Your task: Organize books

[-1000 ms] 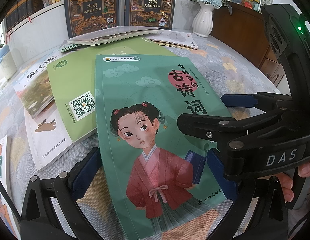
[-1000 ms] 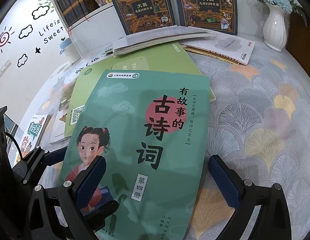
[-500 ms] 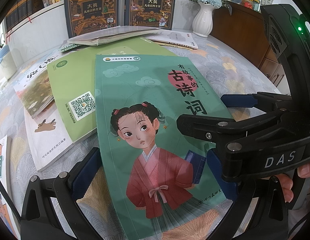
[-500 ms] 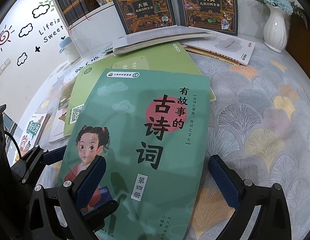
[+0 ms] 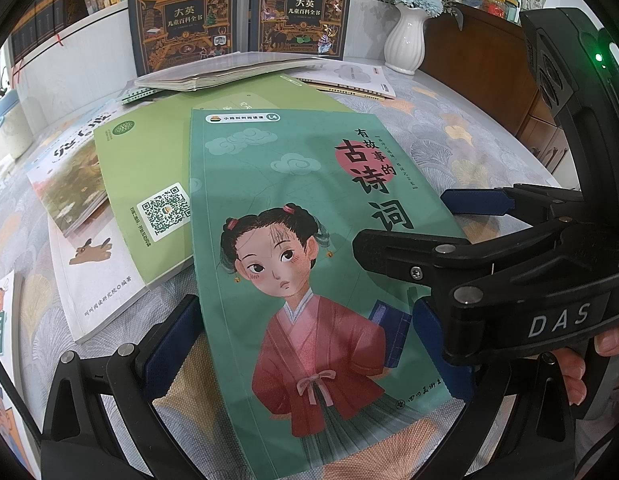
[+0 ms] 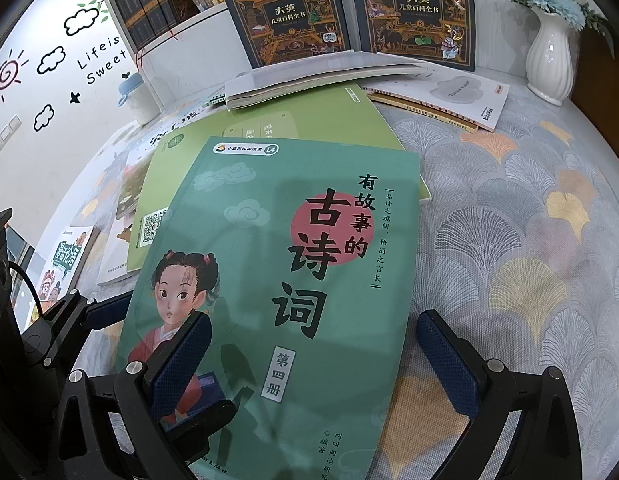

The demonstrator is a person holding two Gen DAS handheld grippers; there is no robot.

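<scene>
To my right, the patterned tablecloth lies bare from the teal book out to the edge, so I have free passage there. At the far right corner a white vase stands in the way. Ahead, flat books and two upright encyclopedias block the back. My left side is crowded with a light green book and overlapping picture books.
</scene>
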